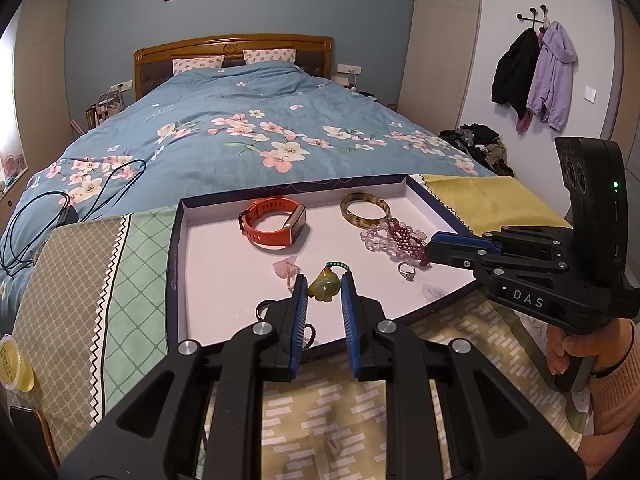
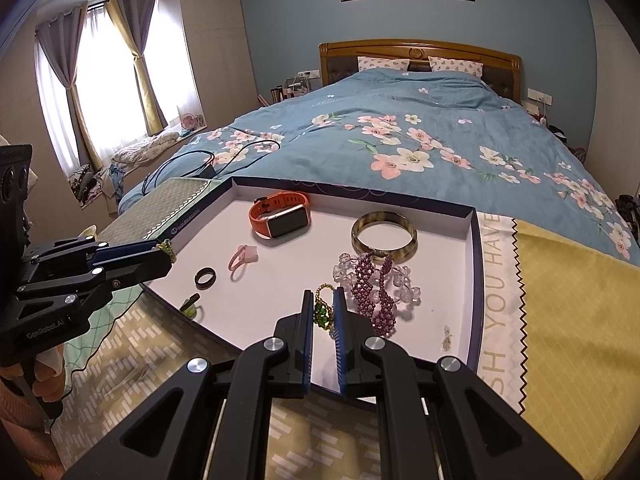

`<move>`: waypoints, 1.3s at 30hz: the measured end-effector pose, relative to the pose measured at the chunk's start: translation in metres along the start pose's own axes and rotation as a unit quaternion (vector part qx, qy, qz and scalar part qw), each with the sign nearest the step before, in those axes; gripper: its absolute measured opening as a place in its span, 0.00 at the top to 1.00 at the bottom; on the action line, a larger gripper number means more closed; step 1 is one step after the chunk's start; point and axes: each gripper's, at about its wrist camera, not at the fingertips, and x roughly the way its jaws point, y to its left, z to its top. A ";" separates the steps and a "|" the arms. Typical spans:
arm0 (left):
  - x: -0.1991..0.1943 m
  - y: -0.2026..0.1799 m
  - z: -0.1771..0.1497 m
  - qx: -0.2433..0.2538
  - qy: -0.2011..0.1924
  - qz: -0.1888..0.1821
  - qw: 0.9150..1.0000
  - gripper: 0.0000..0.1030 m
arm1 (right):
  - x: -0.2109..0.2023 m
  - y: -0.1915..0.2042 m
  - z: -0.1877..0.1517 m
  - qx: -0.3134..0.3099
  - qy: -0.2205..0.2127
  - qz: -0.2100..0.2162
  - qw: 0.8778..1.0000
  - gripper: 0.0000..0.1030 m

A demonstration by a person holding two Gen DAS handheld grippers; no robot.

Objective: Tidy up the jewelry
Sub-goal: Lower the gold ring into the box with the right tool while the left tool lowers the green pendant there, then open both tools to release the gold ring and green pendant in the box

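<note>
The left claw (image 1: 324,288) is clenched on a green jade pendant (image 1: 325,286), the blue pads pressing its two flanks so the carved piece hangs upright with its bead cord trailing off the top; pinching it across the body probably keeps the smooth stone from swivelling. The right claw (image 2: 322,312) is closed on a green and gold bead ornament (image 2: 323,312), squeezed narrowly between its pads just above the floor of the shallow tray (image 2: 476,240). From the left camera the right claw's tip sits among the purple bead bracelet (image 1: 400,236), so the ornament may be tangled with or lying against it; I cannot tell which. Outward across the tray lie a silver ring (image 1: 407,270), a brown bangle (image 2: 384,236), an orange watch (image 2: 280,216), a pink hair tie (image 2: 242,258), a black ring (image 2: 205,278) and a small green piece (image 2: 191,304) near the front edge. The pieces are scattered loosely, so sorting looks barely begun. The tray rests on patterned cloths (image 2: 560,320) over the bench at the foot of the bed (image 2: 400,132).
</note>
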 end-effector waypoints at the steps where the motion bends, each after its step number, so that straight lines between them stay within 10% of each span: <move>1: 0.000 0.000 0.000 0.000 0.000 0.000 1.000 0.83 | 0.000 0.000 0.001 0.000 0.001 0.000 1.000 0.92; 39: 0.039 0.017 -0.003 -0.024 0.039 0.018 0.999 0.83 | 0.030 -0.005 0.004 0.004 0.043 -0.020 0.999 0.92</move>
